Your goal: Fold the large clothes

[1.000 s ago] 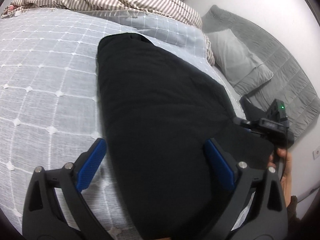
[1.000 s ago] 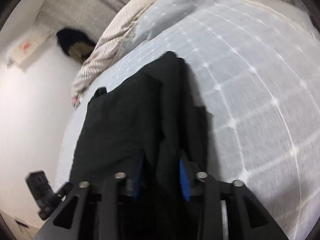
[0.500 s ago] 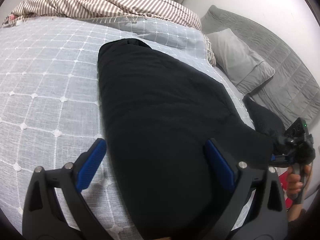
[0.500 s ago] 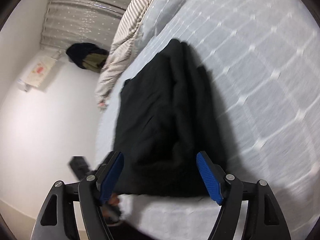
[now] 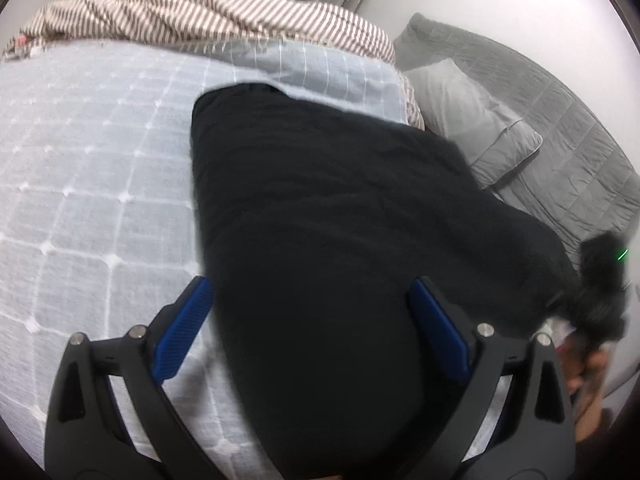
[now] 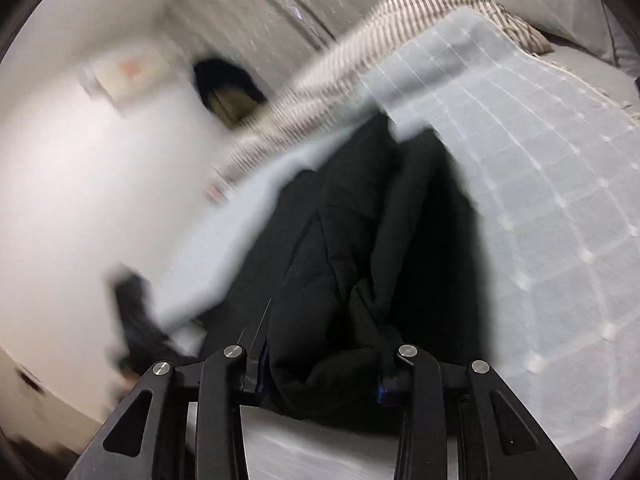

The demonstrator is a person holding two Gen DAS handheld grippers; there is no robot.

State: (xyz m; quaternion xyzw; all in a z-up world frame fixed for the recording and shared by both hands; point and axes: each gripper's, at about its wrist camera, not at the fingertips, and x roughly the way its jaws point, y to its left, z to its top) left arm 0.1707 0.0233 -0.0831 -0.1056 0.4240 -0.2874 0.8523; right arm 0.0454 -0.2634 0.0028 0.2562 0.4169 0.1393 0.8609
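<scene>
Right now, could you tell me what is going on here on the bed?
A person is folding a black garment lying on the checked bedspread. The right gripper is clamped on a bunched edge of it. The left gripper hangs open above the garment's near end, holding nothing.

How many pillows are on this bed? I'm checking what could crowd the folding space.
1. One gray pillow lies at the head of the bed, beyond the black garment, beside the striped blanket. More may be hidden under that blanket.
</scene>
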